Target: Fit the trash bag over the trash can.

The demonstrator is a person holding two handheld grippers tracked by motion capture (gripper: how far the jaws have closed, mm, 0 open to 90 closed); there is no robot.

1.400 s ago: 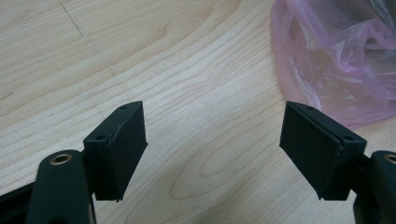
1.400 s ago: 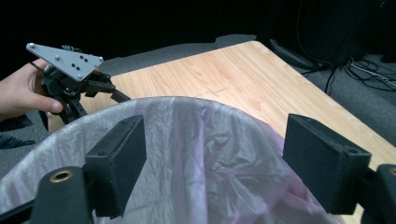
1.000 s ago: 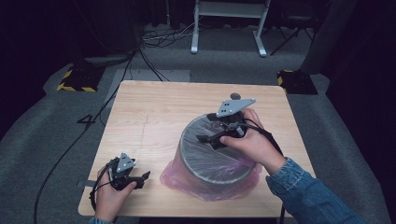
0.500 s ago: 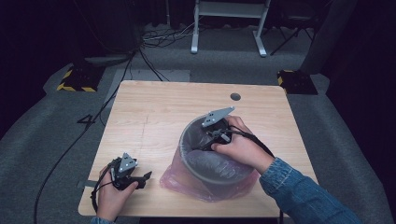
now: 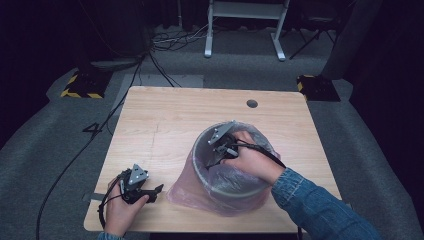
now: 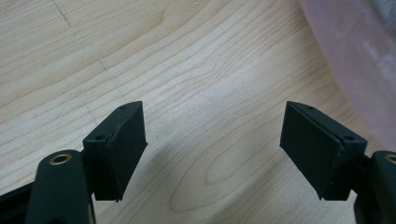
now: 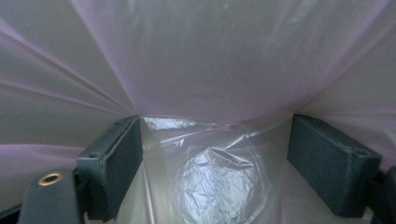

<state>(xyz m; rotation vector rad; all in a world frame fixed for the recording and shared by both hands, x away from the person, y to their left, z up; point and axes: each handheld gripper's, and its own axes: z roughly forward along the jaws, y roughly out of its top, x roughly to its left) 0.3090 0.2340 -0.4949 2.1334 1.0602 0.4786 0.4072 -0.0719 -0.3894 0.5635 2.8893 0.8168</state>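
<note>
on the table's near right part: a grey bin stands upright, lined with a thin pink plastic bag whose loose skirt spills over the rim and down onto the wood.
right gripper: reaches down inside the bin from its far rim, the hand just behind it over the opening.
right jaws: spread wide apart with nothing pinched; in the right gripper view the bag stretches as a pink wall close ahead and crumpled film lies between and below the pads.
left gripper: rests low at the table's near left corner, held in the left hand, just beside the bag's skirt but apart from it.
left jaws: wide apart and empty, bare wood between them in the left gripper view, the pink bag at the upper right.
table: light wood, with a small round dark hole near the far edge.
sleeve: blue denim on the right forearm.
</note>
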